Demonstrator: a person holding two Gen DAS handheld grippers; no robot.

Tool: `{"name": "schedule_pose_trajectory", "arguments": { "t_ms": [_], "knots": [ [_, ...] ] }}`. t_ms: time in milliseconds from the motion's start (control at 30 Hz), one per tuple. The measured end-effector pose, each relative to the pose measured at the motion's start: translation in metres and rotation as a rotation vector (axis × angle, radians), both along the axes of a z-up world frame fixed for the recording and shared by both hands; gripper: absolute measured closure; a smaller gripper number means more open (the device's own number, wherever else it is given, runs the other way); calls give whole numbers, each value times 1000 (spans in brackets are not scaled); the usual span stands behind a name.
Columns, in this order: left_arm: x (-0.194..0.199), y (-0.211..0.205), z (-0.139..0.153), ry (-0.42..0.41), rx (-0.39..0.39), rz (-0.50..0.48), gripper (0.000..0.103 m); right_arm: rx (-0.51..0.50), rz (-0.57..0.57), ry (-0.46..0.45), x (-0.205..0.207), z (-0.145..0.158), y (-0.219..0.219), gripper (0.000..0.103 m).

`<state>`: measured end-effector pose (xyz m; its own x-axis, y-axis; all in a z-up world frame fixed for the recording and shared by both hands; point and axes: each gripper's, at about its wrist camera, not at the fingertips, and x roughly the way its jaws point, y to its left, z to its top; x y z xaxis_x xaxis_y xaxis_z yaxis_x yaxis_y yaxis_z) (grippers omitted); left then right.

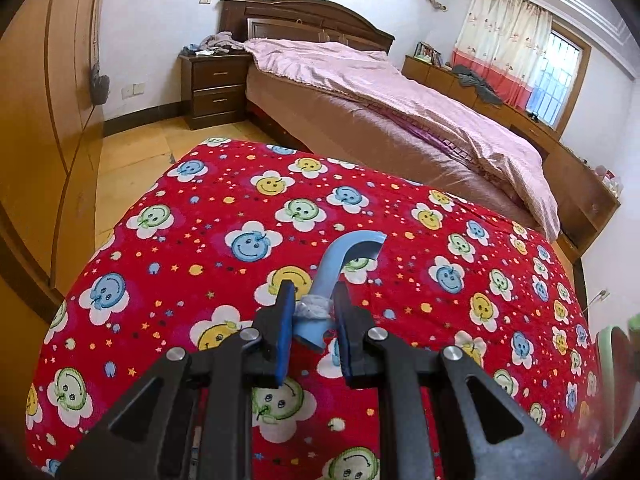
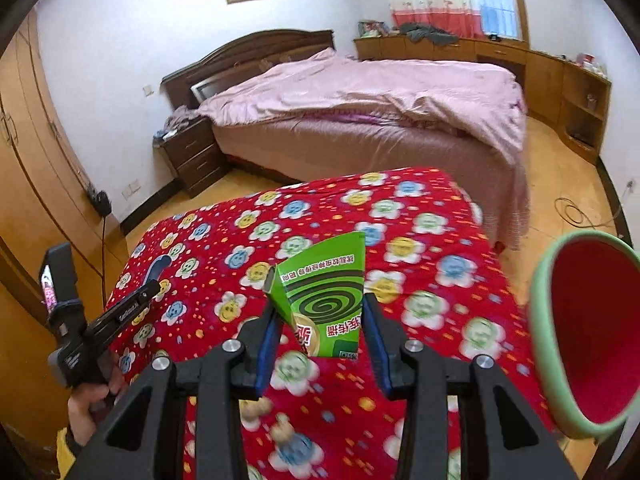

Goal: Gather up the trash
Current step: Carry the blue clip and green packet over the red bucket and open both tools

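The green carton (image 2: 326, 300) sits pinched in the right hand-held gripper (image 2: 320, 320) above the red quilt (image 2: 420, 300), near the bin (image 2: 576, 344); the left hand-held gripper (image 1: 310, 308) apparently clamps a blue scoop (image 1: 332, 268). Loose grip could drop it short.

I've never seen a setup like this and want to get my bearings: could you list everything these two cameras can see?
blue plastic piece: one, light blue, curved, with a grey wad on its stem, between the left claw's fingers above the quilt
green carton: one, green with a spiral print, between the right claw's fingers
bin: one, green rim, red inside, at the right of the quilt
quilt: one, red with smiley flowers, under both claws
bed: one, pink cover, dark headboard, behind the quilt
nightstand: one, dark brown, beside the bed
wardrobe: one, light wood, left wall
curtain: one, cream and red, at the window
left claw: black, blue pads, closed on the blue piece
right claw: black, blue pads, gripping the carton
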<state>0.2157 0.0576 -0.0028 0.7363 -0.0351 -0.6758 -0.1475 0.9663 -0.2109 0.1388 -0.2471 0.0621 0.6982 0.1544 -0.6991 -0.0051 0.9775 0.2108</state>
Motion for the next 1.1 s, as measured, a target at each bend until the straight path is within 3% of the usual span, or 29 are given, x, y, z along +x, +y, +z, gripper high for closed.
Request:
{"name": "schedule_pose_trajectory", "arguments": {
  "t_ms": [433, 767, 1100],
  "knots": [
    [-13, -21, 15, -42, 38, -59, 84, 28, -215, -28, -80, 11, -88, 60],
    [-38, -53, 53, -74, 30, -184, 84, 87, -360, -54, -122, 12, -146, 60],
    [-68, -107, 83, -89, -12, -339, 84, 154, -396, -74, -149, 10, -173, 60]
  ]
}}
